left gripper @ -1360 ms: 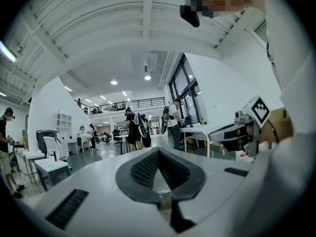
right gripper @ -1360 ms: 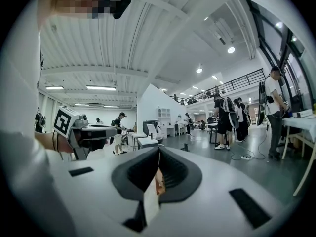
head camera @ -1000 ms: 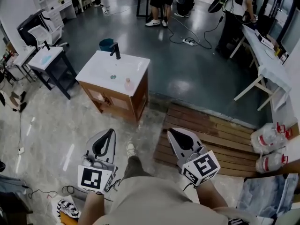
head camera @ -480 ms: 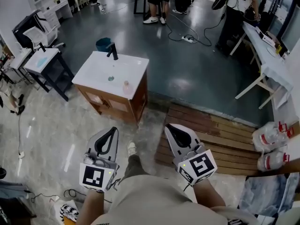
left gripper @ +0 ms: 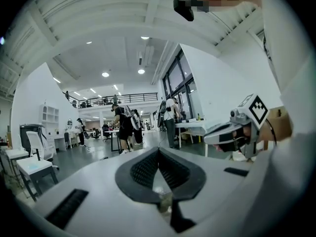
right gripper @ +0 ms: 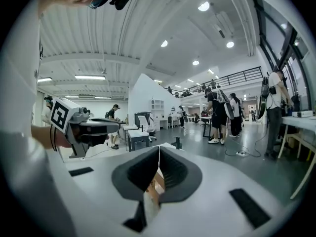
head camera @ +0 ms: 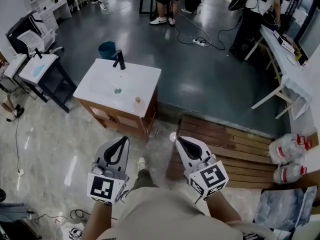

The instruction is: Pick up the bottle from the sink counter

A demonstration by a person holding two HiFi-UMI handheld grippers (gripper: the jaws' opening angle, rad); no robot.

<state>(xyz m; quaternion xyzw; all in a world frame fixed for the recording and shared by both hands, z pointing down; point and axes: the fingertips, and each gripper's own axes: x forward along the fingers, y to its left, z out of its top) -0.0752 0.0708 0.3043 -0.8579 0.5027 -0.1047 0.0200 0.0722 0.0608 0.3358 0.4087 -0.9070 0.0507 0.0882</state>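
Note:
A small pale bottle point(head camera: 137, 101) stands upright near the front right edge of the white sink counter point(head camera: 100, 86), which tops a wooden cabinet and has a black faucet point(head camera: 120, 60) at the back. Both grippers are held low near my body, well short of the cabinet. My left gripper point(head camera: 122, 140) point(left gripper: 158, 150) has its jaws closed together with nothing in them. My right gripper point(head camera: 178, 140) point(right gripper: 159, 150) is likewise shut and empty. Each gripper view shows the other gripper off to the side; the bottle is not visible in either.
A blue bucket point(head camera: 106, 49) sits behind the cabinet. A dark side table point(head camera: 37, 70) stands to its left. A wooden slat platform point(head camera: 227, 144) lies right of my feet, with wrapped bottle packs point(head camera: 287, 150) beyond. A white trestle table point(head camera: 285, 66) and people stand farther back.
The sink cabinet has slid slightly lower and left in the head view as I came closer. Both grippers keep their places, shut and empty.

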